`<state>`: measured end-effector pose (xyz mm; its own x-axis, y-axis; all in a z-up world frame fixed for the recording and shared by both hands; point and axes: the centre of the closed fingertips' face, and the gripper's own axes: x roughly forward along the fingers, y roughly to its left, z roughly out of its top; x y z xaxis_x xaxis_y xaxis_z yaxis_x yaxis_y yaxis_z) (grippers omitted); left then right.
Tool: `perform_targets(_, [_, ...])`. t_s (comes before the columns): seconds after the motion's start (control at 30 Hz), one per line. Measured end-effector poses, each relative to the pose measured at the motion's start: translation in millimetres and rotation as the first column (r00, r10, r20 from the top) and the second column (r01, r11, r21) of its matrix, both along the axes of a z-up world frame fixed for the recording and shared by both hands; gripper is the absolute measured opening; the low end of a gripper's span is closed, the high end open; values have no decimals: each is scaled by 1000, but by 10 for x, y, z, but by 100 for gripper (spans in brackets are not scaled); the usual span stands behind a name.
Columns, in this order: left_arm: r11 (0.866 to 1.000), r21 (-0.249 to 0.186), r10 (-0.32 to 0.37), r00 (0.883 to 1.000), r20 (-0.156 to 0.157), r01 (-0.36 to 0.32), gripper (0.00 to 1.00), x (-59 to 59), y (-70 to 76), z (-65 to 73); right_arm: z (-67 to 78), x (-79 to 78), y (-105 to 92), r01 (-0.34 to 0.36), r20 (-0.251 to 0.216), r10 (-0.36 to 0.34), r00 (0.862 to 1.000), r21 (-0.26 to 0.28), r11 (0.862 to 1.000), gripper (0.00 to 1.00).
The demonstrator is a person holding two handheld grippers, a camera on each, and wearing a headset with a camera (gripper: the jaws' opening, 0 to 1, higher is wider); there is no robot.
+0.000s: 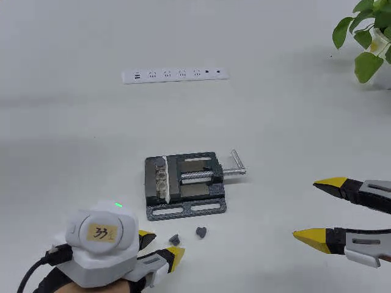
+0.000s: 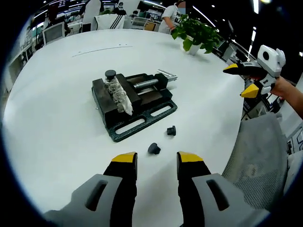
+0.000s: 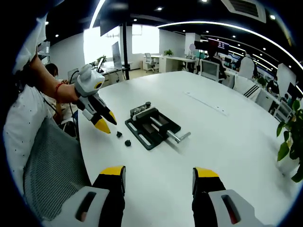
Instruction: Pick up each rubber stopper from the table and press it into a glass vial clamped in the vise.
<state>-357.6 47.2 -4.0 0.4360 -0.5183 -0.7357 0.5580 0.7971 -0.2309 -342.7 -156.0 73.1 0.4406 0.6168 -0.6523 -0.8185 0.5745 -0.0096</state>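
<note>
A black vise (image 1: 183, 186) stands mid-table with glass vials (image 1: 162, 179) clamped in its jaws. In the left gripper view one vial carries a dark stopper (image 2: 110, 74) on top. Two loose rubber stoppers (image 1: 174, 239) (image 1: 201, 232) lie just in front of the vise. My left gripper (image 1: 162, 244) is open, low over the table, its tips right behind the nearer stopper (image 2: 153, 148); the other stopper (image 2: 171, 130) lies a little beyond. My right gripper (image 1: 308, 209) is open and holds nothing, well to the right of the vise (image 3: 151, 125).
A white power strip (image 1: 175, 74) lies at the back of the table. A potted plant (image 1: 366, 36) stands at the far right corner. A grey mesh chair (image 2: 255, 156) sits by the table's near edge.
</note>
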Motion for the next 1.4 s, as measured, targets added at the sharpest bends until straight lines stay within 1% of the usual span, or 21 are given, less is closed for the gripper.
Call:
perform_targets(0.07, [998,40,-42,999,30,41,28,16,-15,-4,-7,-3,-9,3,-2,-3,1000,0,1000,54])
perform_targets(0.13, [995,63,-82,996,44,80,25,18,-27,-14,-11,-4,-17,7,-4,-7,1000,-1,1000,54])
perform_targets(0.17, [991,73,-113,992,61,109,24,22,-47,-9,-11,-6,-20,8,-4,-8,1000,-1,1000,54])
perform_targets(0.2, [990,81,-119,991,65,114,22,23,-50,-15,-11,-6,-22,10,-5,-10,1000,-1,1000,53])
perform_targets(0.27, [986,99,-142,988,64,135,23,14,-60,-52,-15,-6,-30,12,-6,-12,1000,-2,1000,53])
perform_targets(0.33, [985,100,-149,987,69,141,22,21,-73,-79,-17,-9,-35,14,-8,-14,1000,-1,1000,53])
perform_targets(0.4, [980,117,-168,983,72,159,21,18,-85,-92,-27,-16,-44,15,-11,-15,1000,-2,1000,53])
perform_targets(0.43, [980,118,-171,982,74,162,21,19,-90,-94,-30,-22,-44,14,-12,-14,1000,-4,1000,53])
perform_targets(0.5, [977,127,-181,980,77,171,20,35,-67,-147,-38,-34,-40,13,-16,-13,1000,-3,1000,53])
perform_targets(0.57, [973,142,-197,977,82,184,19,36,-80,-145,-44,-40,-42,14,-16,-14,1000,-5,1000,53])
perform_targets(0.7, [968,154,-213,974,82,199,18,35,-89,-136,-44,-44,-48,19,-17,-19,1000,-5,1000,53])
perform_targets(0.77, [966,158,-222,970,95,206,17,39,-106,-111,-45,-44,-57,21,-19,-22,1000,-4,1000,53])
perform_targets(0.83, [960,174,-237,966,102,217,15,50,-96,-120,-47,-46,-66,24,-20,-24,1000,-5,1000,52])
perform_targets(0.87, [959,175,-242,965,105,222,15,54,-101,-122,-48,-46,-68,24,-20,-24,1000,-5,1000,52])
perform_targets(1.0, [946,197,-281,954,108,256,13,51,-120,-140,-58,-43,-83,28,-23,-28,999,-5,1000,52])
perform_targets(1.07, [946,197,-283,953,106,259,12,50,-130,-139,-62,-42,-85,29,-23,-29,999,-5,1000,52])
perform_targets(1.17, [941,204,-296,949,109,270,12,60,-137,-155,-67,-44,-87,30,-25,-30,999,-3,1000,52])
perform_targets(1.23, [933,219,-315,943,111,286,12,59,-141,-180,-72,-50,-88,28,-27,-28,999,-6,1000,52])
perform_targets(1.33, [927,225,-331,937,112,300,11,45,-165,-185,-74,-51,-94,31,-27,-31,999,-5,1000,52])
perform_targets(1.4, [920,237,-344,932,113,311,10,41,-171,-201,-66,-55,-83,33,-28,-33,999,-4,999,52])
